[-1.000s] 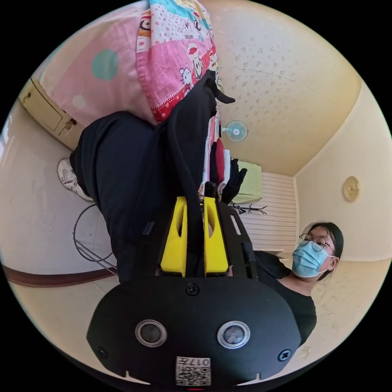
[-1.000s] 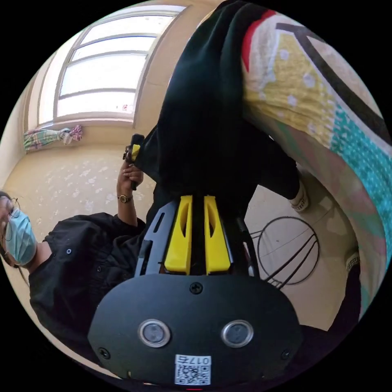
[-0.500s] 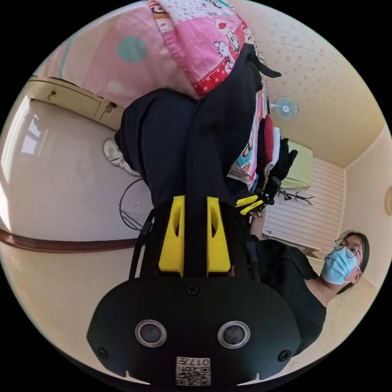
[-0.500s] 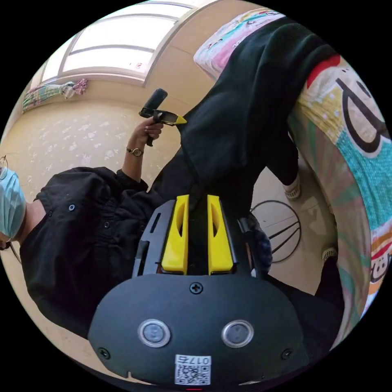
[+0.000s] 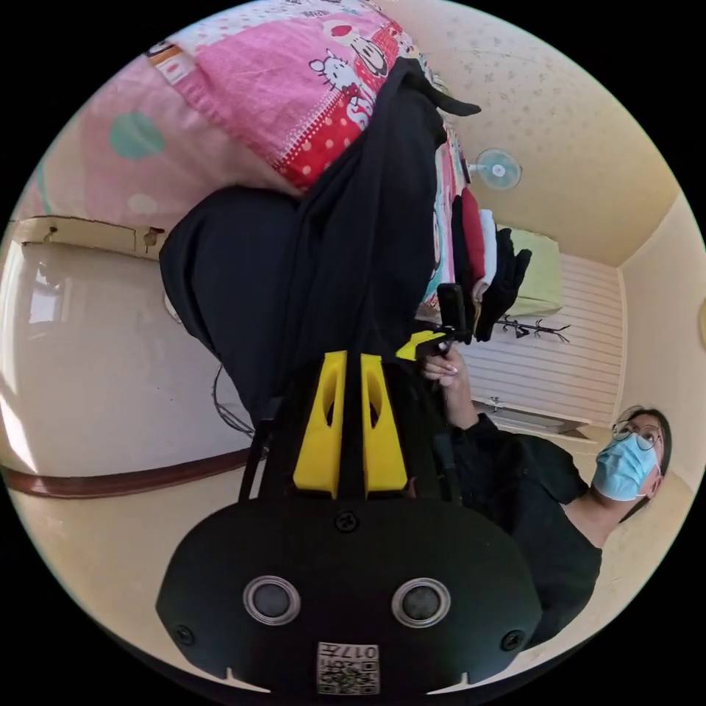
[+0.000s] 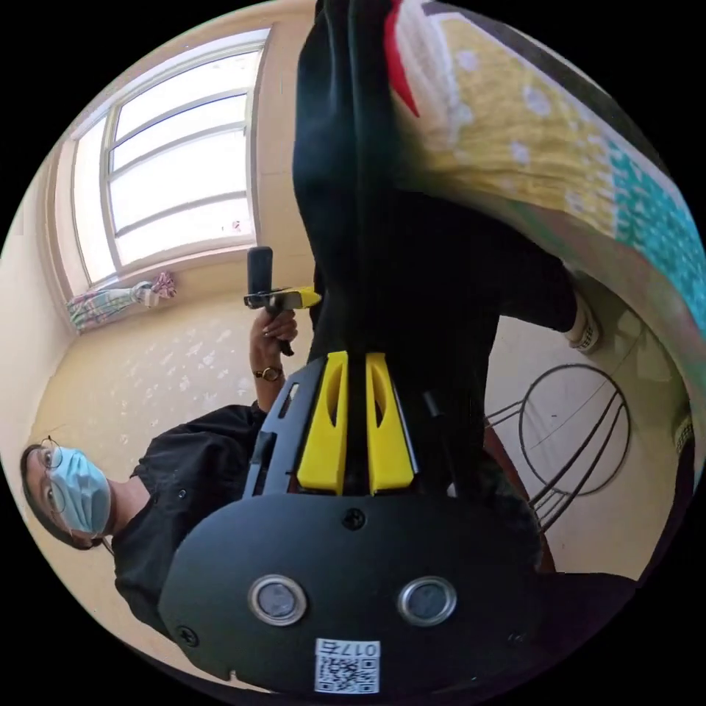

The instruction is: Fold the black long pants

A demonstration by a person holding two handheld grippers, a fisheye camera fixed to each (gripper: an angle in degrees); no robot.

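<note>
Both tongs are clenched on the black long pants (image 5: 323, 257), each pair of yellow jaws pressing a strip of dark cloth between them. In the left gripper view the left tongs (image 5: 351, 364) hold one edge of the garment; in the right gripper view the right tongs (image 6: 357, 364) hold another. The pants are lifted clear at the gripped end and run from the tongs up to a bed covered with a patterned sheet (image 5: 243, 95), where the far part of the cloth lies draped over the bed's edge.

Each view also catches the opposite tool. The right tongs (image 5: 426, 342) show just beside the pants in the left gripper view, held in the person's hand (image 5: 445, 368). The left tongs (image 6: 298, 298) show in the right gripper view, likewise pressed against the edge of the cloth.

Judged step: the garment is held by two points and stretched out, ahead of the first fold; no fold line is visible yet. The next move likely calls for carrying the gripped end over the bed and laying it flat, keeping both grips level so the legs stay aligned. The risk is that the hanging cloth twists or slides off the bed edge.

Containers: none can be made out. A round wire frame (image 6: 581, 434) stands on the floor below the pants, its purpose unclear. A stack of other clothes (image 5: 485, 257) lies further along the bed.
</note>
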